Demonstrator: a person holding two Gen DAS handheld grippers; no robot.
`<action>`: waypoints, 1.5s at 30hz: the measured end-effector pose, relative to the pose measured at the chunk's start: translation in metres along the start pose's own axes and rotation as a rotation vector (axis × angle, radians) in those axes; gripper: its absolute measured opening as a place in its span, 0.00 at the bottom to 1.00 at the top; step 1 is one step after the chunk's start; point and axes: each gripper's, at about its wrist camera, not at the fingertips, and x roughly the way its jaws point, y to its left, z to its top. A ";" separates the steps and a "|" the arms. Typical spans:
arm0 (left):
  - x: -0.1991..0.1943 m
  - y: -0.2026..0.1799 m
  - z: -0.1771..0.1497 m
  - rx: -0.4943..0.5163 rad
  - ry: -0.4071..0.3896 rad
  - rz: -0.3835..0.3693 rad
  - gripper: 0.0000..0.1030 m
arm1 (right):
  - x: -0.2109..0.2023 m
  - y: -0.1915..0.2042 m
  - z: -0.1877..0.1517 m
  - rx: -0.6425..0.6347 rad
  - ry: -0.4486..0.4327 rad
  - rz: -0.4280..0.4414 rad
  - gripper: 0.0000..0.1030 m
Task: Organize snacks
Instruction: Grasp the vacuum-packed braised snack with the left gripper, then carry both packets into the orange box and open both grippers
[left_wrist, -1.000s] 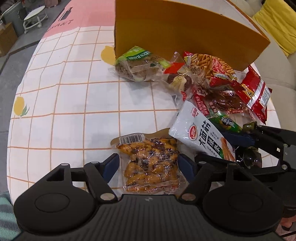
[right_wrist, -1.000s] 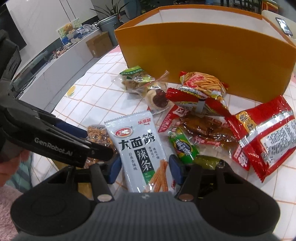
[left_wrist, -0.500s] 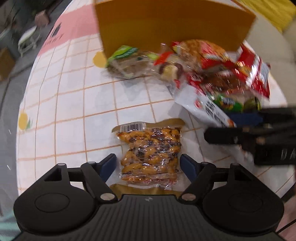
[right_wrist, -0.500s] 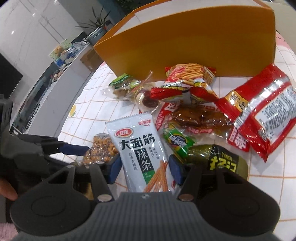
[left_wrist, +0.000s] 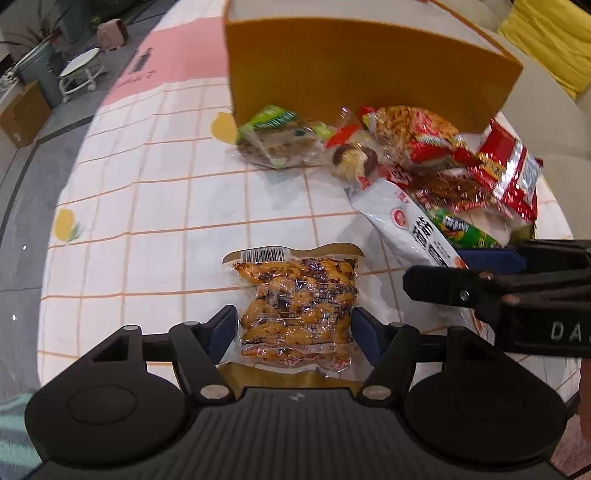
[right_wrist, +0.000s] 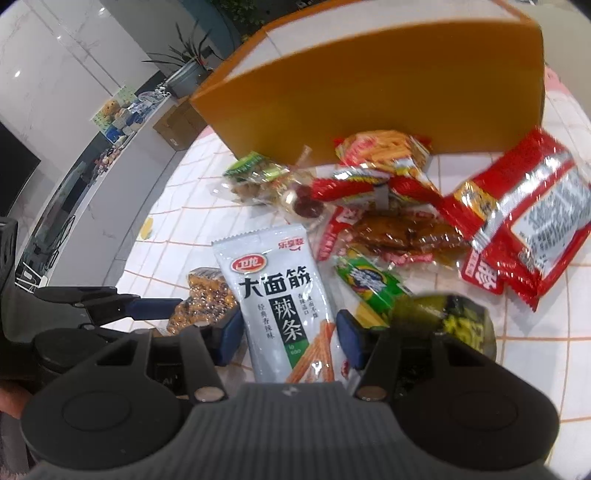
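Snacks (left_wrist: 424, 155): piled up toward the right edge of the surface (left_wrist: 147, 206), pressed against the front wall of the tall orange box (left_wrist: 351, 66) at the far side.

Over to the left gripper (left_wrist: 295, 325): pointing steeply down near the near edge, jaws wide and just been closing in. Between them, flat on the checked cloth, a clear vacuum pack of orange-brown spiced nuts (left_wrist: 299, 295), barcode end away from the camera. Pads right at the pack's film edges, no squeeze or crumple to be seen. Jaws apart, then.

Now the right gripper (right_wrist: 290, 332): jaws about half spread and clamped on the lower end of a white spicy-strip packet (right_wrist: 280, 295), printed face up, top edge toward the box.

Just right of that, a green wrapped snack (right_wrist: 369, 284) and a dark green pouch (right_wrist: 443, 317), partly tucked under the gripper body. Behind them a clear pack of brown glazed meat (right_wrist: 399, 229). Off near the right edge, a big red foil packet (right_wrist: 524, 221), blurred. Touching the box: a red-and-yellow bag of snack sticks (right_wrist: 384, 151) and, further left, a green-topped clear pack (right_wrist: 255, 173).
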 end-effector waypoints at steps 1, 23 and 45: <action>-0.003 0.001 0.000 -0.014 -0.006 0.001 0.75 | -0.002 0.004 0.000 -0.015 -0.004 -0.007 0.51; -0.117 0.005 0.052 -0.089 -0.363 0.003 0.75 | -0.096 0.039 0.034 -0.070 -0.247 -0.151 0.50; -0.101 -0.015 0.203 0.053 -0.378 -0.114 0.75 | -0.111 0.010 0.180 -0.049 -0.279 -0.170 0.50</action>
